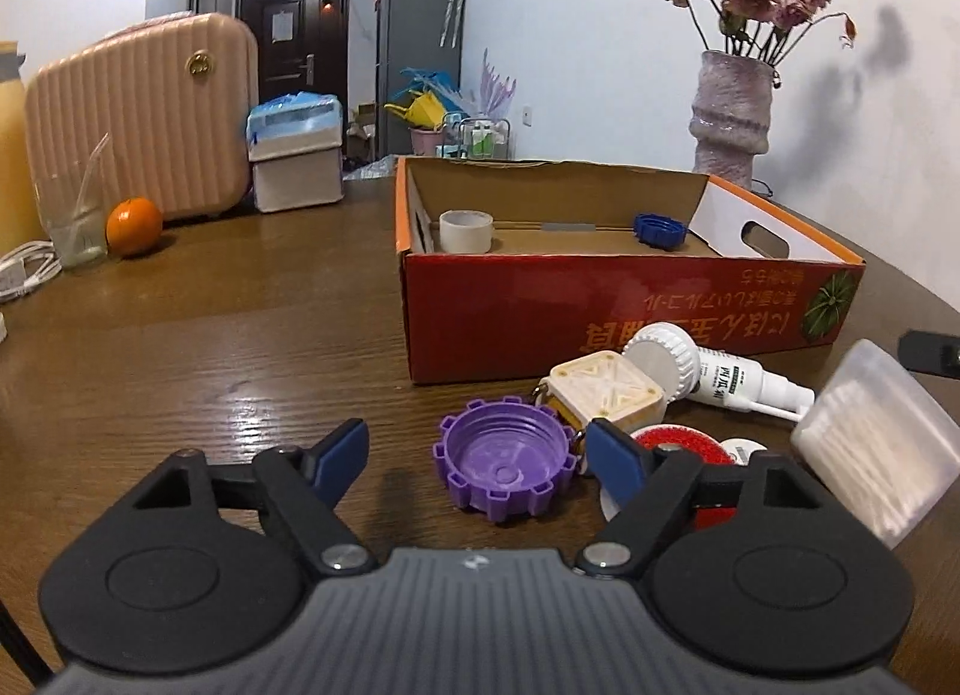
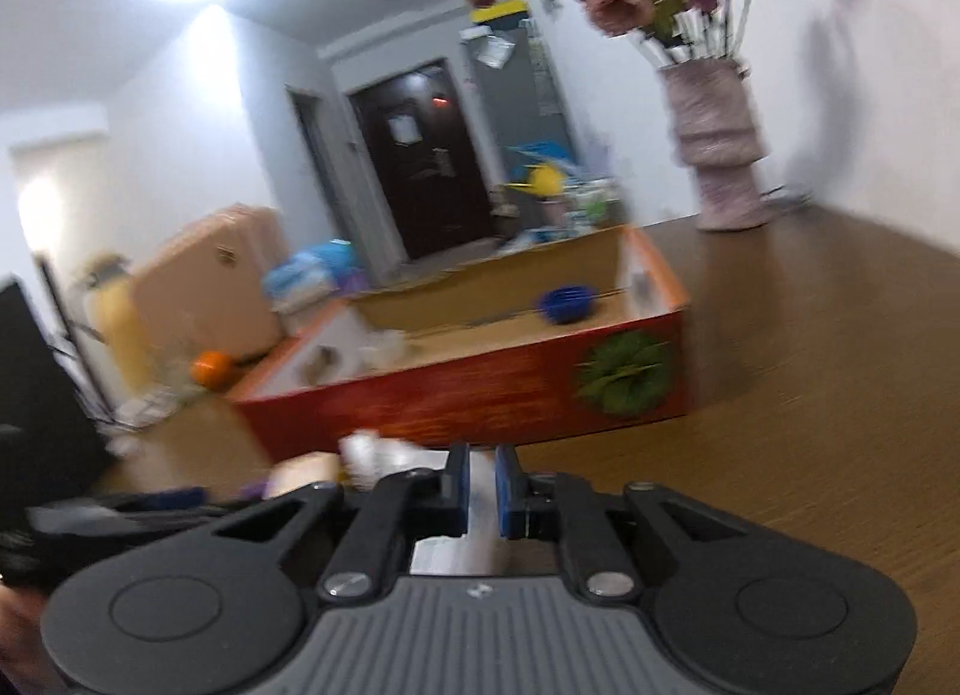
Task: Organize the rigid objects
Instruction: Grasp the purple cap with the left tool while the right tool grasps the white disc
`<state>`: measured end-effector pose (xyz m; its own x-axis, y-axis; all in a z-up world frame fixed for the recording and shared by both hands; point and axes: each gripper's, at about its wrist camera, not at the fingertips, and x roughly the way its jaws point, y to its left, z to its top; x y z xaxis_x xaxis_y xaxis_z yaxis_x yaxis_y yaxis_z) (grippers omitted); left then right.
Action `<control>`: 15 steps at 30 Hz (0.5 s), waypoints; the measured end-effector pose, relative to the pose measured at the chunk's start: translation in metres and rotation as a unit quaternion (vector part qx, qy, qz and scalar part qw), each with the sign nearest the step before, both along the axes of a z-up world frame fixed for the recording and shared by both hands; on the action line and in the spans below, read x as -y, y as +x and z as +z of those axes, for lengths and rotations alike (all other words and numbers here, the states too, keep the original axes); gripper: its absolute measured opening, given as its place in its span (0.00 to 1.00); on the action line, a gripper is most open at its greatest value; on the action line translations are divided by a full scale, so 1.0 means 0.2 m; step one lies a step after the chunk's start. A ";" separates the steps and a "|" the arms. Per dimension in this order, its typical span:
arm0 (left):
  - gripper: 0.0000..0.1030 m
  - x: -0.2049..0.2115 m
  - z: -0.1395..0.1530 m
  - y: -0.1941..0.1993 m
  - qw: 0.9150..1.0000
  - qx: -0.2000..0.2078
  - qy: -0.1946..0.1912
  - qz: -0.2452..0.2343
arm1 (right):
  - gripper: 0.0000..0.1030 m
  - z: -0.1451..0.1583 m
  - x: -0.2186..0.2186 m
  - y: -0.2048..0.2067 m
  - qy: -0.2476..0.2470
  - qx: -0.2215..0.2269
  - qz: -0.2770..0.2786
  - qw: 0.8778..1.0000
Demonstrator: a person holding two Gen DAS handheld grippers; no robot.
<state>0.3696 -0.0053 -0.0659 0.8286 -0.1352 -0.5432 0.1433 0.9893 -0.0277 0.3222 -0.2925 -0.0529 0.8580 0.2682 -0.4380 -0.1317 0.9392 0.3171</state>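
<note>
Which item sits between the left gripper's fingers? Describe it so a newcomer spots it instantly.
Find the red cardboard box on the wooden table; a cluster of small items lies along its near side. At the cluster's left end, between the open fingers of the left gripper, lies the purple cap, hollow side up. Its purple colour and toothed rim set it apart from the cream square piece behind it.

pink suitcase [image 1: 141, 113], orange [image 1: 134, 226], flower vase [image 1: 729, 116]
</note>
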 end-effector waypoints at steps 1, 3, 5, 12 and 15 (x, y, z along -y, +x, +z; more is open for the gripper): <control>0.75 -0.01 0.00 0.00 1.000 -0.002 -0.002 0.002 | 0.12 0.01 0.01 -0.01 -0.004 0.000 -0.006 1.000; 0.71 -0.01 -0.01 0.01 1.000 -0.007 -0.007 0.003 | 0.15 0.03 -0.01 -0.06 -0.002 0.021 0.002 1.000; 0.63 -0.01 -0.01 0.03 1.000 -0.014 -0.010 -0.001 | 0.17 0.04 -0.07 -0.10 -0.008 0.038 0.031 0.999; 0.55 -0.04 -0.01 0.05 0.999 -0.019 -0.027 0.002 | 0.16 -0.03 -0.32 0.02 -0.024 0.001 0.124 0.992; 0.55 -0.05 -0.01 0.03 1.000 -0.012 -0.019 0.000 | 0.22 -0.06 -0.31 0.08 -0.063 -0.013 0.090 0.994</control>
<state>0.3747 0.0049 -0.0671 0.8155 -0.1555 -0.5575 0.1417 0.9876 -0.0683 0.3392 -0.2297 -0.0658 0.7888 0.3575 -0.5000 -0.2943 0.9338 0.2034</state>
